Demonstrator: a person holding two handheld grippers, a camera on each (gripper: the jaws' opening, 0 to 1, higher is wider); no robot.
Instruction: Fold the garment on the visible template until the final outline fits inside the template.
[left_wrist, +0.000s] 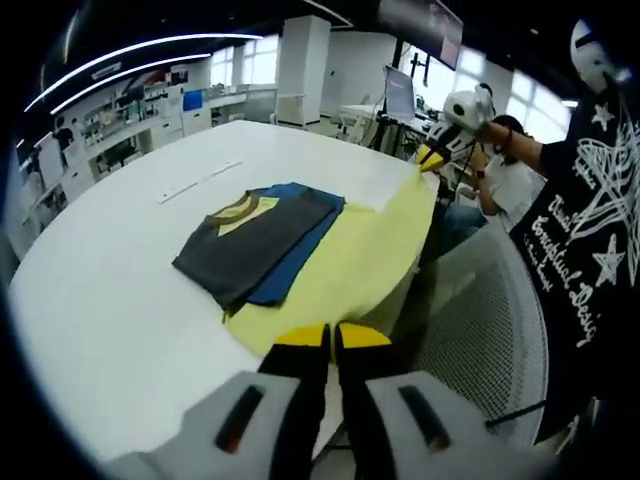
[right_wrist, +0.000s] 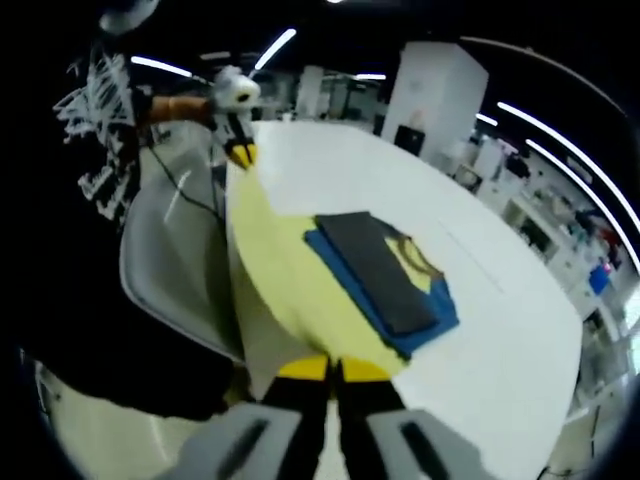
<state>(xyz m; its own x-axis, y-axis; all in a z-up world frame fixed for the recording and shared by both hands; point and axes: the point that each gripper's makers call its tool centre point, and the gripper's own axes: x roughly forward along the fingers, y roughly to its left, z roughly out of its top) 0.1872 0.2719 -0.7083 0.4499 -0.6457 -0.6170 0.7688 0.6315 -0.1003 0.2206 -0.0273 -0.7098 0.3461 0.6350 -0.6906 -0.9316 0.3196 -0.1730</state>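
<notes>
A folded garment (left_wrist: 265, 245) (right_wrist: 385, 275), dark grey over blue with a yellow collar, lies flat on a pale yellow template sheet (left_wrist: 350, 260) (right_wrist: 290, 280) at the edge of a white table (left_wrist: 120, 300) (right_wrist: 500, 330). My left gripper (left_wrist: 330, 335) is shut on the sheet's near corner, and in the right gripper view it shows at the far corner (right_wrist: 238, 150). My right gripper (right_wrist: 332, 368) is shut on the opposite corner, and in the left gripper view it shows far off (left_wrist: 440, 150). The sheet's edge between the two grippers hangs past the table edge.
A white mesh chair (left_wrist: 480, 320) (right_wrist: 170, 260) stands by the table edge under the sheet. The person holding the grippers wears a black printed shirt (left_wrist: 590, 220) (right_wrist: 90, 200). Another person (left_wrist: 505, 170) sits behind. A thin white strip (left_wrist: 200, 180) lies on the table beyond the garment.
</notes>
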